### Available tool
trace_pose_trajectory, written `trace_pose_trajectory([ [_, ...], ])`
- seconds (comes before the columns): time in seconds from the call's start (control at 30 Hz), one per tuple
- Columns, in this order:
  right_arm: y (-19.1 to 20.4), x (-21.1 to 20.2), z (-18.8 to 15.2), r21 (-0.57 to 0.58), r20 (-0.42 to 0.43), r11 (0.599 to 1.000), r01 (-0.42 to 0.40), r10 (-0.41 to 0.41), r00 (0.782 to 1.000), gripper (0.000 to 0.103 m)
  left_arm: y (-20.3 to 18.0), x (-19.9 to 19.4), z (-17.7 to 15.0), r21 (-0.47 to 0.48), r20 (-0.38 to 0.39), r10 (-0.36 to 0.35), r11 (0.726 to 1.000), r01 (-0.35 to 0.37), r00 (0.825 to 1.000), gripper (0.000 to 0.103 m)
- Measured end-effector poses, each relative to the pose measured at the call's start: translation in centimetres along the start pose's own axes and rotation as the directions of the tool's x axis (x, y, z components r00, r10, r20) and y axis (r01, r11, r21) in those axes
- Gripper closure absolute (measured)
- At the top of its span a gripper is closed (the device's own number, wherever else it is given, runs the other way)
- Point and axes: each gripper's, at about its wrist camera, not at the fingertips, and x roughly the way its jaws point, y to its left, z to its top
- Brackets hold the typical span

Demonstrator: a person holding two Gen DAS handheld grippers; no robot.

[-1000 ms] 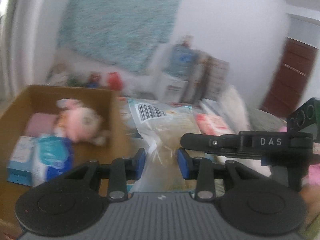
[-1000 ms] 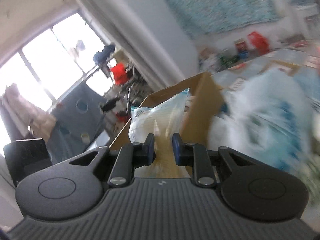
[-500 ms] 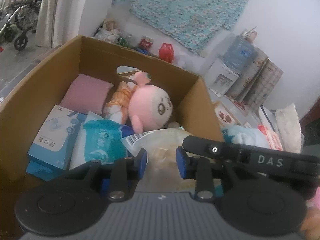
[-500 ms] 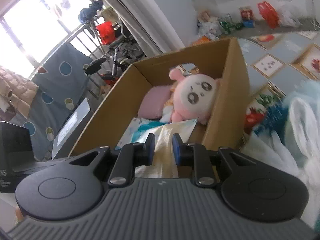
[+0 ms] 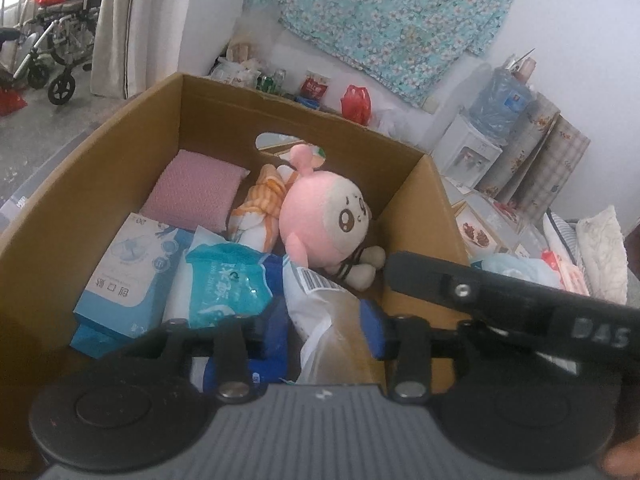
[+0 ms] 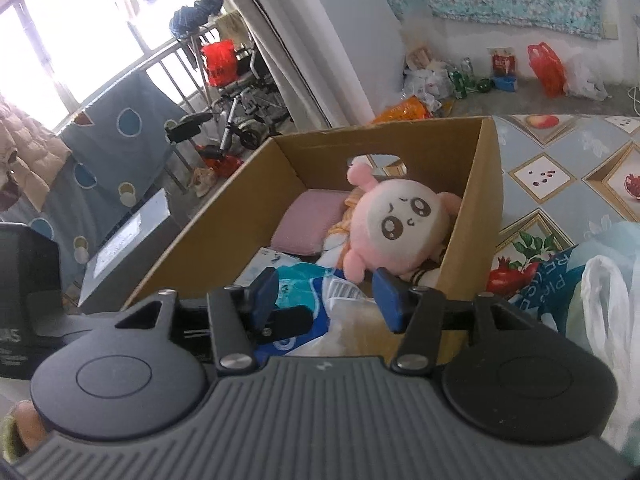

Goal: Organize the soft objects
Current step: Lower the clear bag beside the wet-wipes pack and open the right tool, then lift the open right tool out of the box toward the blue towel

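Observation:
A cardboard box (image 5: 320,116) (image 6: 484,200) holds a pink plush (image 5: 320,220) (image 6: 400,228), a pink cushion (image 5: 196,192) (image 6: 308,220), a blue carton (image 5: 128,280) and a teal wipes pack (image 5: 224,284) (image 6: 296,276). A clear plastic bag (image 5: 324,312) (image 6: 348,320) with a barcode label lies at the box's near end. My left gripper (image 5: 324,330) hangs over it with jaws opening; the bag sits between the pads, loose on the left side. My right gripper (image 6: 326,298) is opening too, its pads wide apart above the bag and off it.
The right tool's black housing (image 5: 520,304) crosses the left wrist view beside the box's right wall. A fruit-patterned mat (image 6: 560,168) with plastic bags (image 6: 608,300) and a pillow (image 5: 600,248) lies right of the box. A wheelchair (image 6: 240,120) stands behind it.
Both grippers carried the clear bag left over the box and then stopped. In the last half second both sets of jaws spread, and the bag now rests on the box's contents.

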Motion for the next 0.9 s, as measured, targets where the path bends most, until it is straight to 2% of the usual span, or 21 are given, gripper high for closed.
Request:
trace_pose_trajectory([
  [0.17, -0.2, -3.7, 0.0, 0.04, 0.064, 0.997, -0.064, 0.061, 0.996, 0.048, -0.8, -1.0, -0.1, 0.036, 0.017, -0.005, 0.999, 0.005, 1.0, 0.053],
  [0.23, -0.6, -5.9, -0.2, 0.055, 0.106, 0.995, -0.088, 0.082, 0.991, 0.048, -1.4, -1.5, -0.2, 0.078, 0.03, -0.004, 0.997, 0.002, 1.0, 0.053],
  [0.37, -1.6, -10.9, -1.2, 0.088, 0.179, 0.989, -0.116, 0.099, 0.979, 0.045, -3.3, -1.2, -0.5, 0.222, 0.008, 0.069, 0.973, -0.069, 0.998, 0.053],
  [0.43, -2.4, -13.4, -2.2, 0.095, 0.215, 0.987, -0.128, 0.105, 0.971, 0.042, -3.7, -1.0, -0.5, 0.244, -0.026, 0.084, 0.967, -0.075, 0.996, 0.053],
  [0.5, -3.5, -16.4, -3.7, 0.105, 0.261, 0.986, -0.129, 0.098, 0.96, 0.037, -3.8, -1.5, -0.6, 0.24, -0.023, 0.084, 0.968, -0.076, 0.996, 0.051],
  [0.53, -4.1, -17.8, -4.5, 0.115, 0.285, 0.985, -0.125, 0.088, 0.954, 0.035, -3.9, -2.0, -0.6, 0.231, -0.009, 0.08, 0.97, -0.076, 0.997, 0.05],
  [0.63, -6.8, -22.5, -7.4, 0.177, 0.362, 0.98, -0.094, 0.024, 0.932, 0.027, -4.4, -4.1, -1.0, 0.211, 0.041, 0.045, 0.976, -0.053, 0.998, 0.034],
  [0.7, -8.9, -25.6, -9.7, 0.232, 0.405, 0.971, -0.062, -0.038, 0.914, 0.02, -5.5, -5.4, -1.2, 0.237, 0.058, 0.012, 0.971, -0.026, 0.998, 0.022],
  [0.8, -11.8, -29.1, -12.7, 0.318, 0.435, 0.948, -0.006, -0.14, 0.89, 0.019, -7.8, -7.1, -1.3, 0.293, 0.087, -0.042, 0.956, 0.014, 0.995, 0.014],
  [0.9, -14.2, -31.2, -14.9, 0.39, 0.445, 0.921, 0.023, -0.211, 0.87, 0.018, -10.6, -8.5, -1.1, 0.344, 0.108, -0.099, 0.937, 0.057, 0.989, 0.011],
])
